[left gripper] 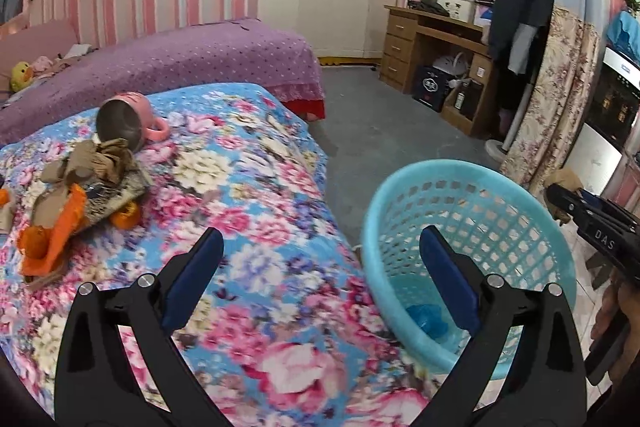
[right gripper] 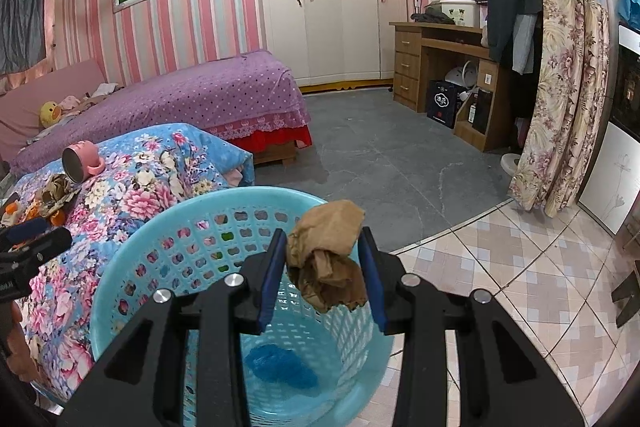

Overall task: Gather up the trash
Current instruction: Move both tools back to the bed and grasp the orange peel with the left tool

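Your right claw (right gripper: 323,269) grips one crumpled brown paper wad (right gripper: 326,253) above the blue basket (right gripper: 140,291), inside its rim. Your left claw (left gripper: 322,265) gapes wide over the bed's right edge (left gripper: 320,187). One blue scrap (right gripper: 280,363) lies inside. A trash pile (left gripper: 80,183) and one pink mug (left gripper: 128,119) sit near the bed's far-left edge.

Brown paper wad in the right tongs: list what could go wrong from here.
1. The paper wad hangs over the far rim of the blue basket; released now, it might drop onto the tiled floor.
2. The basket looks light and stands close against the floral blanket, so a bump from the right tongs could tip it.
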`<control>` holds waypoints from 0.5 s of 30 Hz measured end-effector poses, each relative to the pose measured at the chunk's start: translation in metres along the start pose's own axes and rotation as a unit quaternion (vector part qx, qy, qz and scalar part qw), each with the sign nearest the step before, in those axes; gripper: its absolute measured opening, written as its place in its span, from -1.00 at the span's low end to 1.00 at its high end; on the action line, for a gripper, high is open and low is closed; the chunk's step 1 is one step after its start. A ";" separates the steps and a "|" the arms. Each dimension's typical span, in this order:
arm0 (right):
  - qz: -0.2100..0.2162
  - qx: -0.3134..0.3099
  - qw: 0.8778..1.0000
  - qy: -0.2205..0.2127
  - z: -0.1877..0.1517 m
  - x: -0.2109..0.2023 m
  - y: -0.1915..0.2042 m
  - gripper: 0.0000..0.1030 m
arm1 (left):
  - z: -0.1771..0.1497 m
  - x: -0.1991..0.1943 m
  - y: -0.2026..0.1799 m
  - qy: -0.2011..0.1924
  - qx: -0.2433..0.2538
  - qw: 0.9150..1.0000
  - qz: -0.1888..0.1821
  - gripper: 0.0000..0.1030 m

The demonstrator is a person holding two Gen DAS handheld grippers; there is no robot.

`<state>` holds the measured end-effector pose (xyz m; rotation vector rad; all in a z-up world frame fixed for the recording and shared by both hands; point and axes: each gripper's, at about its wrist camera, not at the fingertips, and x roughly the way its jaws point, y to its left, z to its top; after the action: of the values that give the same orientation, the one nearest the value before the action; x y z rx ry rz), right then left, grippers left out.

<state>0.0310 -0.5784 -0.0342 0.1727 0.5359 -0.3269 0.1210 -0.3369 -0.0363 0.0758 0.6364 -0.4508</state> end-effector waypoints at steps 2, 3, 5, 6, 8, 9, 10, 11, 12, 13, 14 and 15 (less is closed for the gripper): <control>0.002 -0.002 1.000 0.000 0.001 0.001 0.005 -0.24 | 0.001 -0.002 0.006 -0.003 -0.003 1.000 0.003 0.85; 0.003 -0.004 1.000 -0.001 0.001 0.001 0.008 -0.24 | 0.002 -0.004 0.010 -0.005 -0.005 1.000 0.007 0.86; 0.000 -0.010 1.000 -0.001 0.003 0.001 0.014 -0.19 | 0.003 -0.007 0.015 -0.008 -0.006 1.000 0.013 0.87; -0.001 -0.012 1.000 -0.001 0.003 0.002 0.017 -0.06 | 0.003 -0.009 0.019 -0.011 -0.006 1.000 0.017 0.87; 0.000 -0.014 1.000 -0.003 0.004 0.001 0.022 0.16 | 0.003 -0.012 0.025 -0.013 -0.007 1.000 0.022 0.88; 0.001 -0.015 1.000 -0.004 0.005 0.001 0.024 0.23 | 0.004 -0.014 0.029 -0.015 -0.007 1.000 0.026 0.88; 0.002 -0.016 1.000 -0.006 0.006 0.001 0.027 0.30 | 0.004 -0.016 0.033 -0.016 -0.008 0.999 0.029 0.88; 0.002 -0.017 1.000 -0.007 0.007 0.000 0.030 0.33 | 0.005 -0.019 0.039 -0.018 -0.009 0.999 0.034 0.88; 0.001 -0.019 1.000 -0.008 0.008 0.000 0.033 0.44 | 0.006 -0.021 0.042 -0.019 -0.010 0.999 0.036 0.88; 0.000 -0.021 1.000 -0.009 0.009 0.001 0.037 0.56 | 0.007 -0.023 0.047 -0.021 -0.012 0.999 0.040 0.88; 0.000 -0.023 1.000 -0.009 0.009 0.001 0.041 0.61 | 0.007 -0.025 0.051 -0.022 -0.013 0.999 0.043 0.88; 0.001 -0.025 1.000 -0.008 0.010 0.001 0.044 0.67 | 0.008 -0.028 0.058 -0.025 -0.014 0.998 0.048 0.88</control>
<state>0.0521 -0.5401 -0.0231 0.1217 0.5269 -0.3122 0.1307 -0.2762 -0.0173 0.0677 0.5871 -0.3504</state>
